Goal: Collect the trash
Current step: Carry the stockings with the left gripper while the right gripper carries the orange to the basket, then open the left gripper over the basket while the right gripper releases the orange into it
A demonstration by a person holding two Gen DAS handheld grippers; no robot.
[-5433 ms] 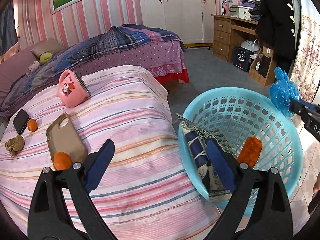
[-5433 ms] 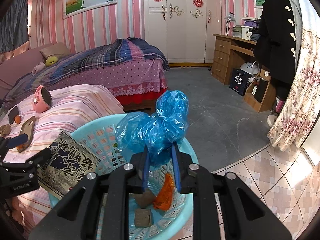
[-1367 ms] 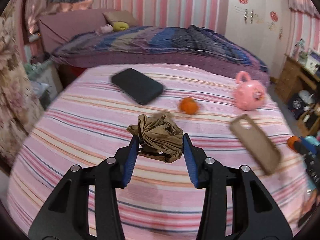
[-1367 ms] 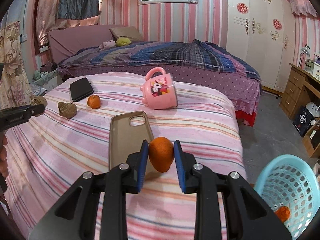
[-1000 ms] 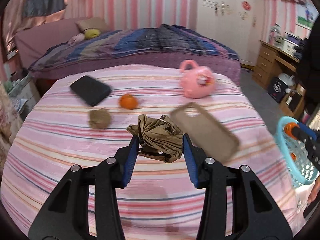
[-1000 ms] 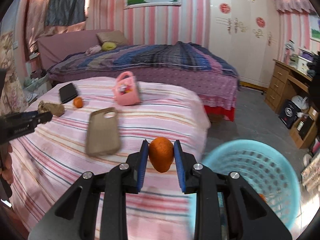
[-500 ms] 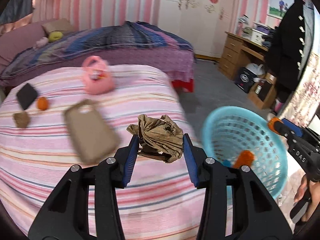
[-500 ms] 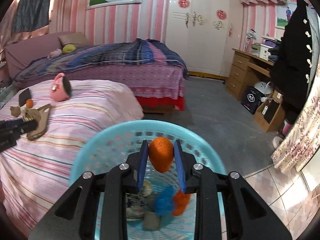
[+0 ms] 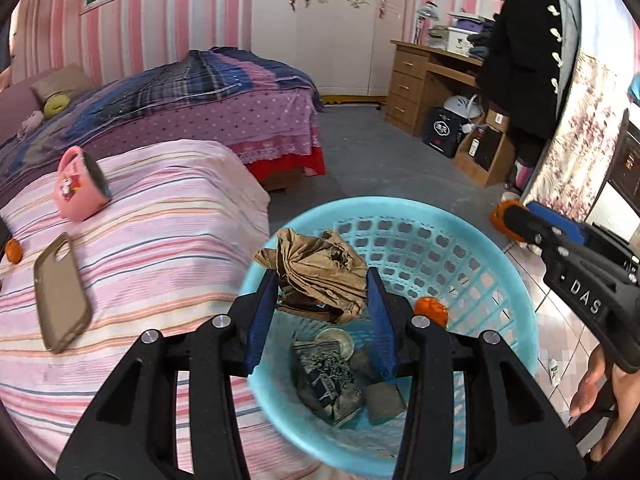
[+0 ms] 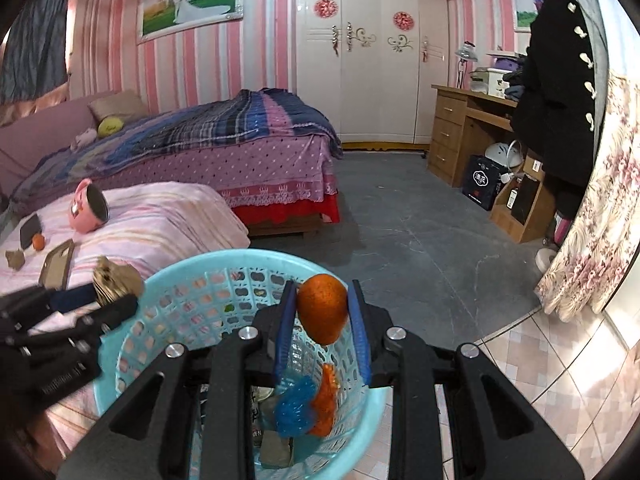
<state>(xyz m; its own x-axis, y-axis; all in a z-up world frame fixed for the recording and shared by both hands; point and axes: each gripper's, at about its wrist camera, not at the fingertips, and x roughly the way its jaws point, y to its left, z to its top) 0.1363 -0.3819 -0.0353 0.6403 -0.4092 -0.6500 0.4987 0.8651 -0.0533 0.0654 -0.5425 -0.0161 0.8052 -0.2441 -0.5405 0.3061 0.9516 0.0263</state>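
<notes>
Above the blue basket [image 9: 496, 264], crumpled brown paper [image 9: 320, 276] pinched between left fingers [image 9: 262, 320], orange peel [image 10: 322, 314] between right fingers [image 10: 285, 328].

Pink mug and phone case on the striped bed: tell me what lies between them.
Only bare striped bedding. In the left wrist view nothing sits between the mug and the case.

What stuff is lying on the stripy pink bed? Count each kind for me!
Pink mug: 1
Black phone: 1
Phone case: 1
Small orange: 1
Crumpled brown paper ball: 1
Total: 5
</notes>
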